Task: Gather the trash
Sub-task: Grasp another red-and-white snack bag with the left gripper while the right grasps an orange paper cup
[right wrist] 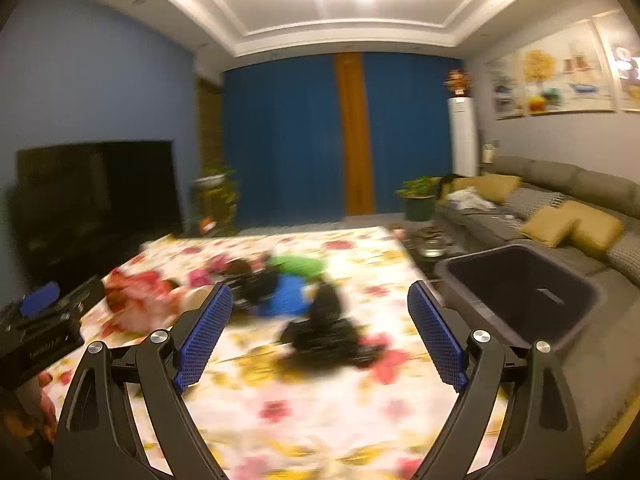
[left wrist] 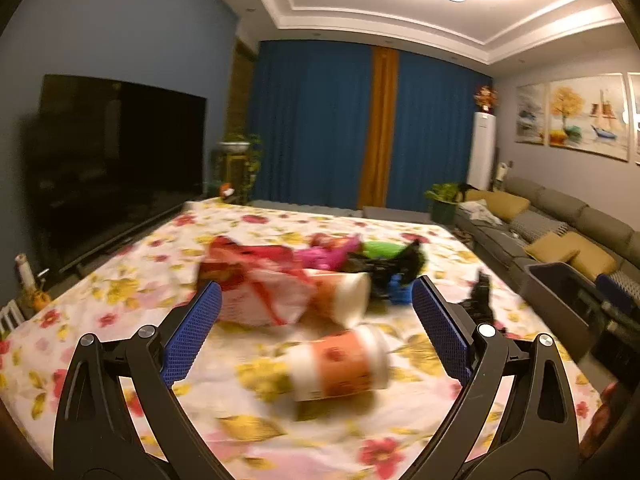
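Both tools gape, left tool, right tool; 2 orange-white cups lie toppled

Our left gripper spread wide and level, our right gripper likewise wide apart, both holding nothing

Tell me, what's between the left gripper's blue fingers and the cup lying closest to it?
Nothing. In the left wrist view the left gripper is open above the floral cloth, and only bare cloth lies before the nearest cup.
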Motion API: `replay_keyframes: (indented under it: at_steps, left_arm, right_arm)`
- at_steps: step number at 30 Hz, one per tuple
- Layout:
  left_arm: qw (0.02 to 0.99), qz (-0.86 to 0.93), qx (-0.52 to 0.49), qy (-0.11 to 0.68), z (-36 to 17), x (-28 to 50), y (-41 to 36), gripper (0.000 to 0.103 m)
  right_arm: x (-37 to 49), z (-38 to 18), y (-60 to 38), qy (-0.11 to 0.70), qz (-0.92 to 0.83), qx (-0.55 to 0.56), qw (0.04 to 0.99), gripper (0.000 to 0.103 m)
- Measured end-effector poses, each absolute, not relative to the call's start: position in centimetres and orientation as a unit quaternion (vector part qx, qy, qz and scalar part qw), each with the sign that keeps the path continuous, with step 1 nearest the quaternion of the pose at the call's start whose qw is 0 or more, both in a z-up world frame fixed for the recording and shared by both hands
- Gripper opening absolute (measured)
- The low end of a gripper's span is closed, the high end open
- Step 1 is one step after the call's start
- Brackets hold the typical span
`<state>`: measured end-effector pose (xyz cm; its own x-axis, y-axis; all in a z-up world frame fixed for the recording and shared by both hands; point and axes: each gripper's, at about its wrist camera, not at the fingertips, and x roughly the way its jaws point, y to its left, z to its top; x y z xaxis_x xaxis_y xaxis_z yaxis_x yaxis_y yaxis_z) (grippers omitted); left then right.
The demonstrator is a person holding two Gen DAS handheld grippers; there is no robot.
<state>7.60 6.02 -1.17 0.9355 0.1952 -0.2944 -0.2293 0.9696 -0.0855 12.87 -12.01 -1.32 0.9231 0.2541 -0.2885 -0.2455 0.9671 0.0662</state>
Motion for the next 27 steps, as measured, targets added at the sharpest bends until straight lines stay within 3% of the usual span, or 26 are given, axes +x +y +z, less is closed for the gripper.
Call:
replay_keyframes:
  at_steps: [8,27]
  left_arm:
    - [0.977,0.154,-0.073,0.131,-1.5,5.6,10.2,0.094]
    - [0.967,0.191,-0.103,0.136,-2.8,5.2,14.8,0.094]
  right_arm:
    - [14.0,-3.5,-5.7,0.184,0.194,-0.020,0.963,0.086]
    - [18.1,-6.8,-0.2,0.301,0.295,-0.042,0.906,0.066]
